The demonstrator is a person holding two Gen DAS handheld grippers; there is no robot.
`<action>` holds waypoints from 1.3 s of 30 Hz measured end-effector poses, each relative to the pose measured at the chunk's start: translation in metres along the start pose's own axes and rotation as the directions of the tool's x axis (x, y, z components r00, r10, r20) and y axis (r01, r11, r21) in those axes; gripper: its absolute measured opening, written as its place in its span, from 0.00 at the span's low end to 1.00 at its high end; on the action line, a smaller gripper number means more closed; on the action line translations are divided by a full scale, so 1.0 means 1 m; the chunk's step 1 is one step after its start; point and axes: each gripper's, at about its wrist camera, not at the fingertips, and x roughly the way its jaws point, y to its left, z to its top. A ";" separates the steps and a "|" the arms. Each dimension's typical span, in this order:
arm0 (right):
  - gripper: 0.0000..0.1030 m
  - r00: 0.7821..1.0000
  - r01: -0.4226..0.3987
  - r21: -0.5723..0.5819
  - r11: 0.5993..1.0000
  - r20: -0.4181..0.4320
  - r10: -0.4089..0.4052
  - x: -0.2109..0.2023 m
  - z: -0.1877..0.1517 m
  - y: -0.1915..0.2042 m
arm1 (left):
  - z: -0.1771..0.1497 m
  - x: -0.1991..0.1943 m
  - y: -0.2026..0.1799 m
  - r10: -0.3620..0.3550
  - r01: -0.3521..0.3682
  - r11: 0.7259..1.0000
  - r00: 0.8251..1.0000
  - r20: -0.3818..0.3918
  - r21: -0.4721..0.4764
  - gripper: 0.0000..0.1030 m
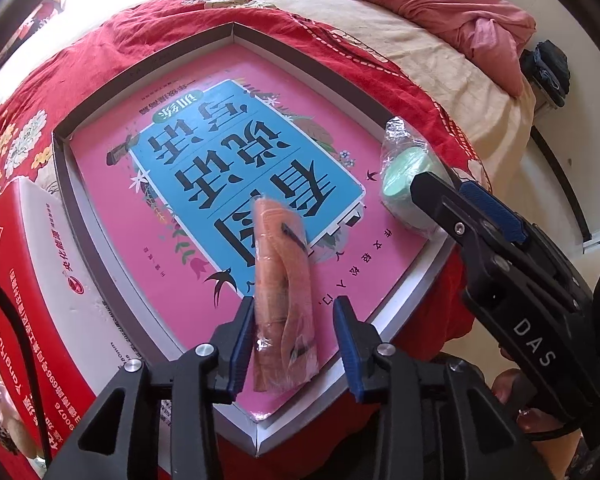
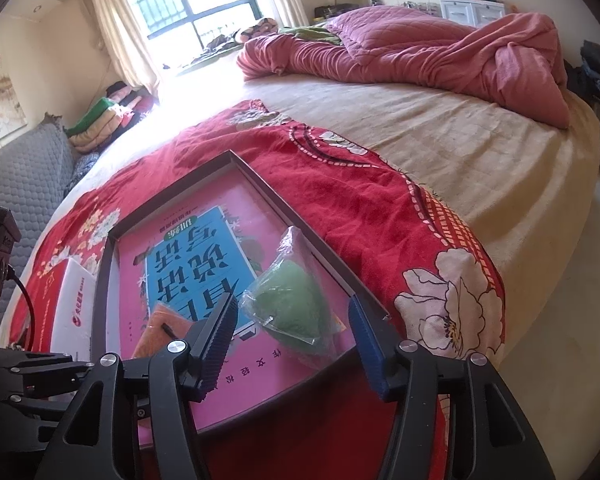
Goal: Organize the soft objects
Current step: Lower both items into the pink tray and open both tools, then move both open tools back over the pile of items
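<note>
A shallow box lid with a pink and blue printed floor lies on the red floral bedspread. An orange cloth roll in clear wrap lies inside it, between the open fingers of my left gripper; they do not press it. A green soft ball in clear wrap lies at the lid's right side. In the right wrist view the green ball sits between the spread fingers of my right gripper, and the orange roll shows at the left. The lid's rim runs behind them.
A red and white carton stands left of the lid, also in the right wrist view. A crumpled pink quilt lies at the far end of the beige bed. A grey sofa is on the left.
</note>
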 end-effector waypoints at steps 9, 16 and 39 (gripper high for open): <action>0.65 0.998 0.000 0.023 1.000 0.055 -0.001 -0.014 0.004 -0.004 | -0.006 -0.019 0.001 -0.015 0.015 1.000 0.999 0.041 0.002 0.44; 0.66 0.996 0.024 0.028 0.999 0.086 -0.027 -0.023 0.005 -0.007 | -0.016 -0.044 0.002 -0.004 0.004 1.000 0.995 0.100 -0.001 0.56; 0.76 0.982 0.074 -0.030 0.997 0.178 -0.068 -0.074 0.008 0.031 | -0.062 -0.111 0.034 0.036 -0.006 0.994 0.959 0.281 -0.105 0.76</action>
